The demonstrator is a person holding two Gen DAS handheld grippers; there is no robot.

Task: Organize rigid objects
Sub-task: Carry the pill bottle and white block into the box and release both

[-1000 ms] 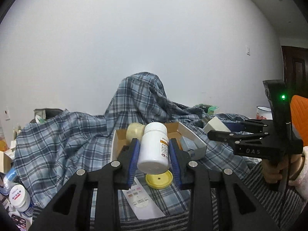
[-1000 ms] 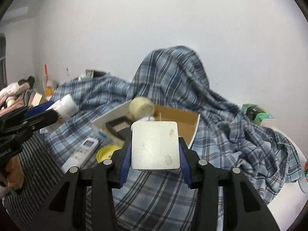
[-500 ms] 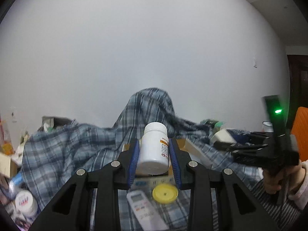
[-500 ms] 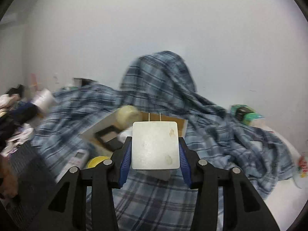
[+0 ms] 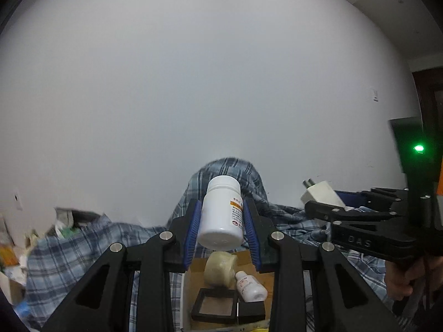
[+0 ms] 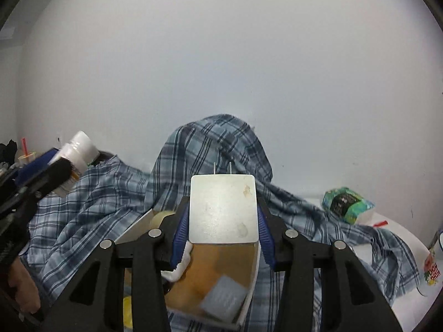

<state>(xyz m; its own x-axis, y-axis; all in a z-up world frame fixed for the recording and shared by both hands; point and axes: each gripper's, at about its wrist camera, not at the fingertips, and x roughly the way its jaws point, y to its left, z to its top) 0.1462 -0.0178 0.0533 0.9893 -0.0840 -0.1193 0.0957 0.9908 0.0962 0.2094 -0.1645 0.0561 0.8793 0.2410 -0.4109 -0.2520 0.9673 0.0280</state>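
Pill bottle (image 5: 221, 213) sits clamped between the blue pads of the left gripper (image 5: 221, 221), gripped across its mid-body, cap end pointing away, base toward the camera. Likely light rigid plastic with a smooth, slippery wall; round section could roll in the pads, so a mid-body squeeze looks right.

Right gripper (image 6: 223, 221) is closed on a white plug adapter (image 6: 223, 210), pads on its two flat side faces, prongs pointing away. Hard shell, flat faces: a stable hold, probably not fragile.

Both are held in the air above the open cardboard box (image 6: 253, 274) on the plaid cloth (image 6: 105, 193). Box already holds a tape roll (image 5: 220, 268), a small white bottle (image 5: 250, 286) lying on its side, and black square cases (image 5: 216, 305). Free floor looks to be on the right half, beside a grey pad (image 6: 223, 298).
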